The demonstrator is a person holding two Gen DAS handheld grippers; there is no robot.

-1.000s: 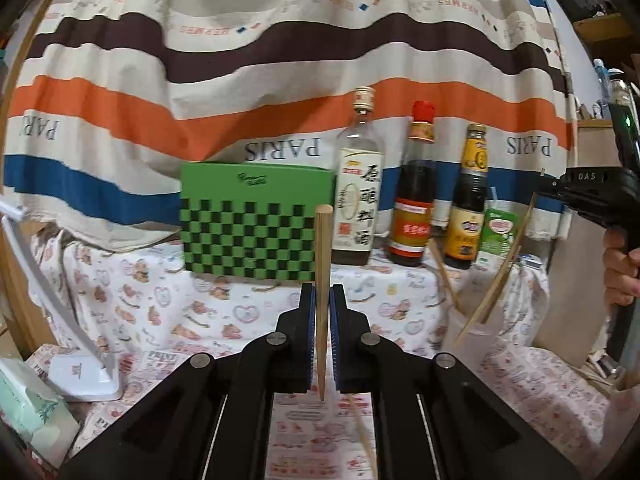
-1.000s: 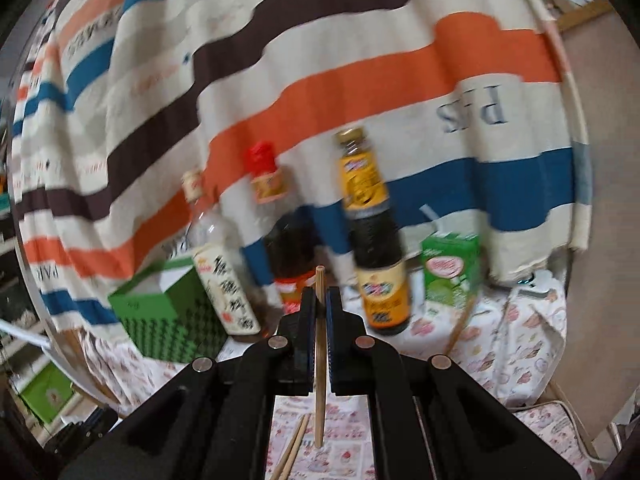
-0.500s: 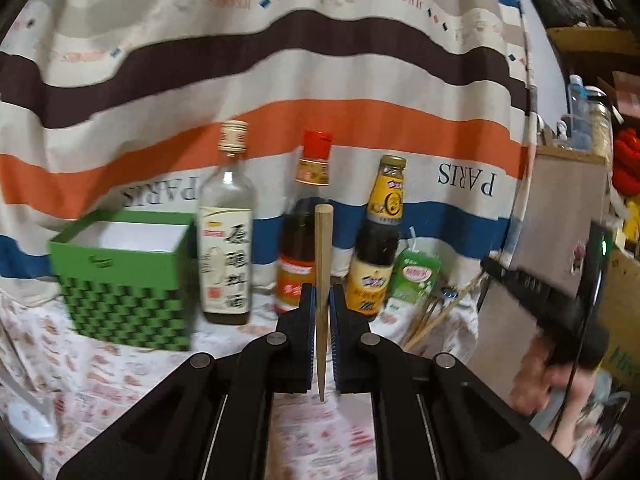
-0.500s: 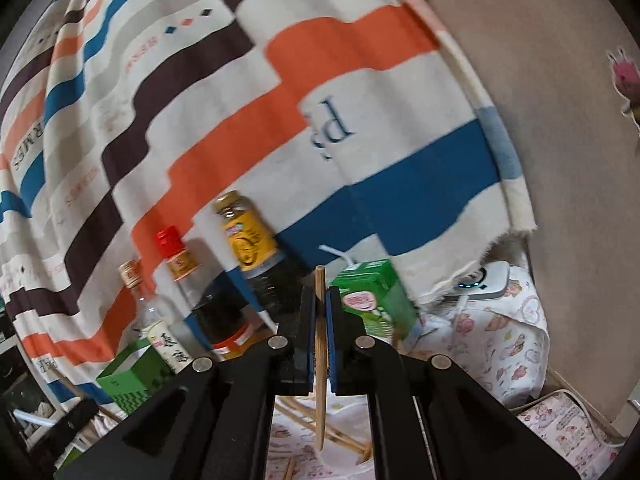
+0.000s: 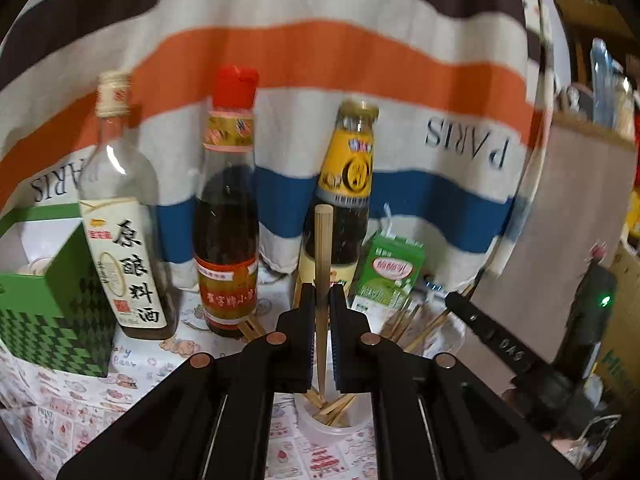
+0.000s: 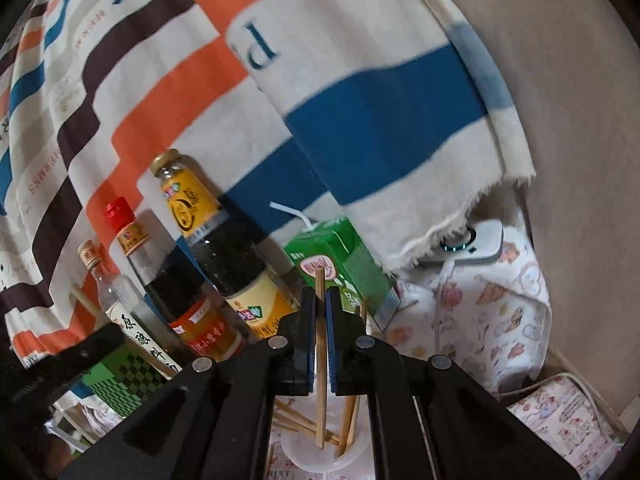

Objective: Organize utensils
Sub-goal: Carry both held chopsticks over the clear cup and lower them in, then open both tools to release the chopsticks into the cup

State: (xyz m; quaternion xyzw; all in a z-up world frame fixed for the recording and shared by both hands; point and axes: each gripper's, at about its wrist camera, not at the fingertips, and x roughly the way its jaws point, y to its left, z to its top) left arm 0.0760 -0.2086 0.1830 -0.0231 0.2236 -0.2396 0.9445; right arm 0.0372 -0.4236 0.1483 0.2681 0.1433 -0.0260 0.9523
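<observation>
Left wrist view: left gripper [image 5: 319, 316] pinches a chopstick [image 5: 322, 264] upright over the clear cup [image 5: 320, 428] at 6 o'clock | right gripper [image 6: 318, 316] pinches another chopstick [image 6: 320, 360], tip inside cup | progress: several sticks already in; these two unreleased, judged near done.

One pale wooden chopstick [image 5: 322, 276] stands upright, its lower tip just above a clear plastic cup [image 5: 320, 426] — a second chopstick [image 6: 320, 336] stands upright too, its tip down inside the cup among several loose chopsticks [image 6: 294, 420] leaning at angles.
</observation>
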